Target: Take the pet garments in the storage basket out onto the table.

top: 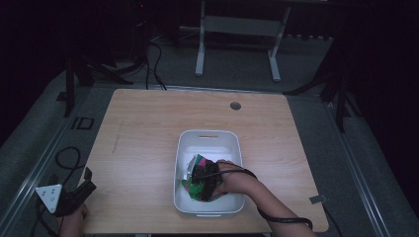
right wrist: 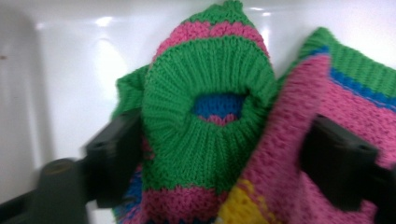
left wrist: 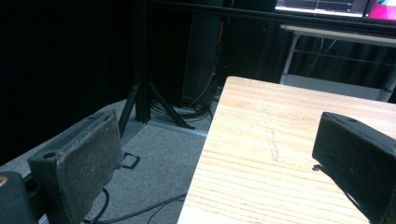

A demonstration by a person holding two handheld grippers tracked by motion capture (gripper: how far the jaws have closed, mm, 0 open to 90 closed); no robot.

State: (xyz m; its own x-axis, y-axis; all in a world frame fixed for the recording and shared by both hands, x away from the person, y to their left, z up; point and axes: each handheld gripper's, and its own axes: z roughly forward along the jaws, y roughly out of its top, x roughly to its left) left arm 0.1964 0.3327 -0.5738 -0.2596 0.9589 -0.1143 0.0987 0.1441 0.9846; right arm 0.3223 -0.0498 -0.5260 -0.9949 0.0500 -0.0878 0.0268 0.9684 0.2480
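My right gripper [right wrist: 219, 158] is down inside a white plastic bin [right wrist: 70, 60], fingers [right wrist: 114, 158] spread wide on either side of a bunched knitted garment [right wrist: 210, 116]. A green ribbed cuff [right wrist: 205, 93] faces me, its opening showing blue and pink inside. Pink, blue and green stripes run across the knit to my right, with a yellow patch [right wrist: 240, 203] low down. The picture is slightly blurred.

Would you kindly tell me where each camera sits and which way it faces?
High view: above the person's side, looking down on the table; both forearms enter.
Left gripper view: on the left hand-held gripper, facing the table's edge and floor.
Right gripper view: on the right hand-held gripper, facing a knitted garment.
Shared: the white bin.
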